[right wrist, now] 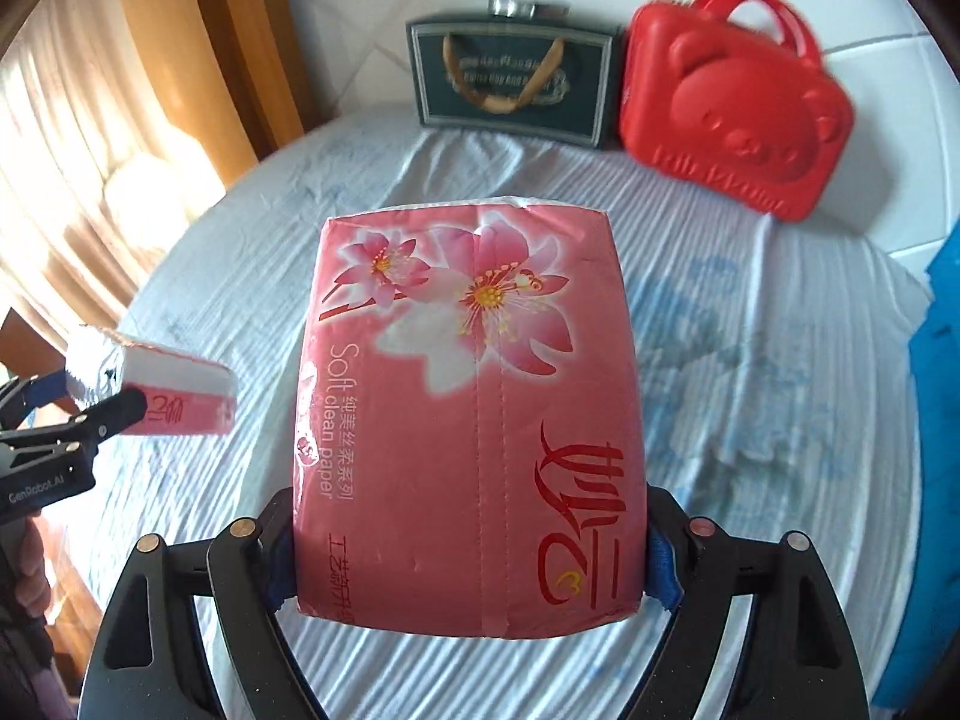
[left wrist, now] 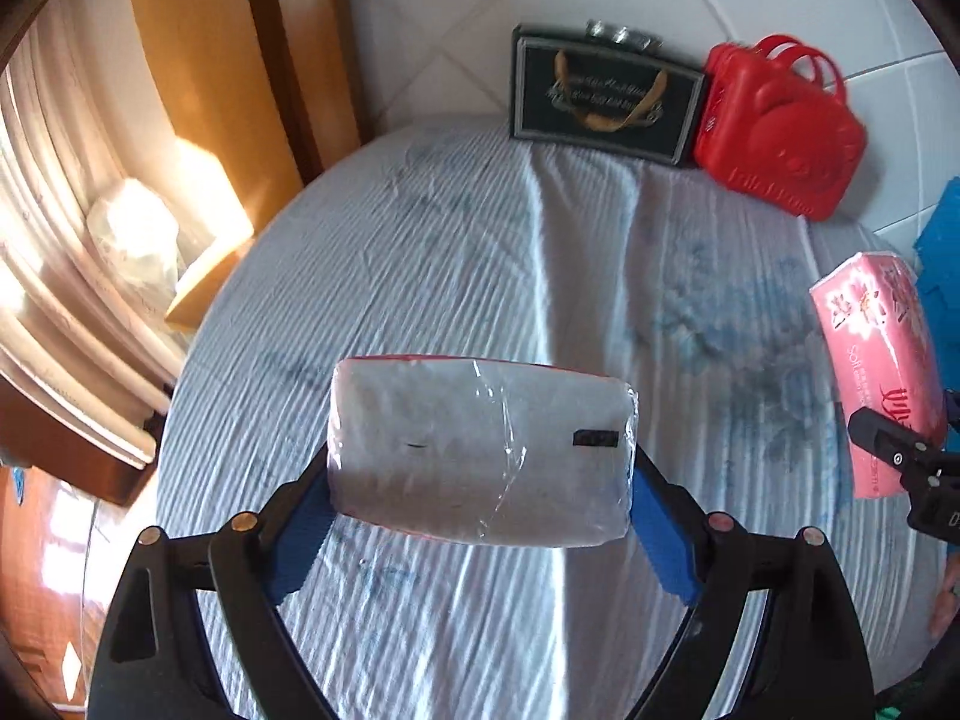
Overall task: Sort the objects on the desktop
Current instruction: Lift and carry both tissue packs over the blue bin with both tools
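Observation:
My left gripper (left wrist: 480,516) is shut on a white tissue pack (left wrist: 480,450) in clear wrap and holds it above the table; the pack also shows at the left of the right wrist view (right wrist: 174,387). My right gripper (right wrist: 471,564) is shut on a pink flowered tissue pack (right wrist: 474,396), held lengthwise above the cloth; this pack also shows at the right edge of the left wrist view (left wrist: 876,372). A dark gift bag (right wrist: 510,84) and a red bear-shaped case (right wrist: 732,114) stand at the table's far edge against the wall.
The round table is covered by a white and blue cloth (left wrist: 480,252). A blue object (right wrist: 942,450) sits at the right edge. A wooden door frame (left wrist: 240,90) and curtains (left wrist: 54,276) are on the left beyond the table.

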The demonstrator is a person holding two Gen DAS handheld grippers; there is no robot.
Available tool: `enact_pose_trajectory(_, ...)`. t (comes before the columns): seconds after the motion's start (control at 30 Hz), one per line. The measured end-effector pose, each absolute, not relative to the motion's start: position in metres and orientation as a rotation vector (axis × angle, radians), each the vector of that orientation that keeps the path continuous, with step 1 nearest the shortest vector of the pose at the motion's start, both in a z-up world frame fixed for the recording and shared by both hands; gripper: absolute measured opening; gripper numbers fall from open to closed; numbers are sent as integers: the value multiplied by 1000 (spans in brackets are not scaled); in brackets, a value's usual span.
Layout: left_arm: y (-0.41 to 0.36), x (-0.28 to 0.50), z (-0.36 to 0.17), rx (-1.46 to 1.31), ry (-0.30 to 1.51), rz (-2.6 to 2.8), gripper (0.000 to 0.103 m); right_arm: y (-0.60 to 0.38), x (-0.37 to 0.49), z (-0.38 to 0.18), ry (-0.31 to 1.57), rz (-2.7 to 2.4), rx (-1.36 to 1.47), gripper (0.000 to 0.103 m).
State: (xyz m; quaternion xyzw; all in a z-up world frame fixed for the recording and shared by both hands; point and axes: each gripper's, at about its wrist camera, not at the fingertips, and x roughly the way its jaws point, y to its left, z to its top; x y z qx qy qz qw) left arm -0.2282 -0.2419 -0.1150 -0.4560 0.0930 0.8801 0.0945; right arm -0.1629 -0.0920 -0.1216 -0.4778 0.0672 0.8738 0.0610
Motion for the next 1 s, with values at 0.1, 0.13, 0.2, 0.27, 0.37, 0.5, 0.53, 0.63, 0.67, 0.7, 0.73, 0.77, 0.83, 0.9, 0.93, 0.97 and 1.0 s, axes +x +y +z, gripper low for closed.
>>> enact_pose_trajectory(0.1, -222, -211, -89, -1231, 291, 2625, 89, -86, -142, -96, 191, 2660, -1346, 85)
enact_pose_trajectory(0.13, -215, -206, -81, -1200, 289, 2623, 89, -83, -135, -90, 190, 2661, -1321, 85)
enact_pose_trajectory(0.2, -199, -195, -67, -1138, 281, 2612, 89, -74, -118, -75, 193, 2660, -1261, 85)
enact_pose_trajectory(0.27, -180, -181, -52, -1073, 286, 2600, 89, -65, -102, -63, 199, 2662, -1205, 85)
enact_pose_trajectory(0.37, -149, -154, -30, -979, 284, 2581, 89, -47, -74, -40, 199, 2661, -1110, 85)
enact_pose_trajectory(0.5, -99, -116, -4, -872, 282, 2554, 89, -12, -32, -5, 179, 2667, -984, 85)
enact_pose_trajectory(0.53, -87, -107, 1, -845, 286, 2549, 89, -4, -22, 2, 172, 2669, -953, 85)
enact_pose_trajectory(0.63, -40, -76, 20, -745, 275, 2540, 89, 26, 11, 28, 130, 2671, -854, 85)
enact_pose_trajectory(0.67, -25, -66, 26, -720, 269, 2532, 89, 35, 21, 35, 115, 2670, -827, 85)
enact_pose_trajectory(0.7, -9, -56, 33, -696, 258, 2524, 89, 49, 34, 45, 100, 2663, -795, 85)
enact_pose_trajectory(0.73, 10, -45, 40, -669, 247, 2517, 89, 62, 47, 54, 90, 2657, -766, 85)
enact_pose_trajectory(0.77, 27, -35, 46, -640, 241, 2511, 89, 72, 58, 61, 84, 2655, -741, 85)
enact_pose_trajectory(0.83, 65, -10, 62, -574, 233, 2497, 89, 101, 88, 79, 68, 2641, -673, 85)
enact_pose_trajectory(0.9, 106, 18, 79, -503, 221, 2477, 89, 130, 118, 94, 50, 2615, -618, 85)
enact_pose_trajectory(0.93, 122, 30, 85, -478, 216, 2470, 89, 143, 130, 101, 43, 2602, -599, 85)
enact_pose_trajectory(0.97, 141, 42, 92, -440, 197, 2460, 89, 156, 145, 105, 37, 2587, -579, 85)
enact_pose_trajectory(1.0, 160, 56, 99, -415, 187, 2446, 89, 176, 164, 113, 31, 2559, -562, 85)
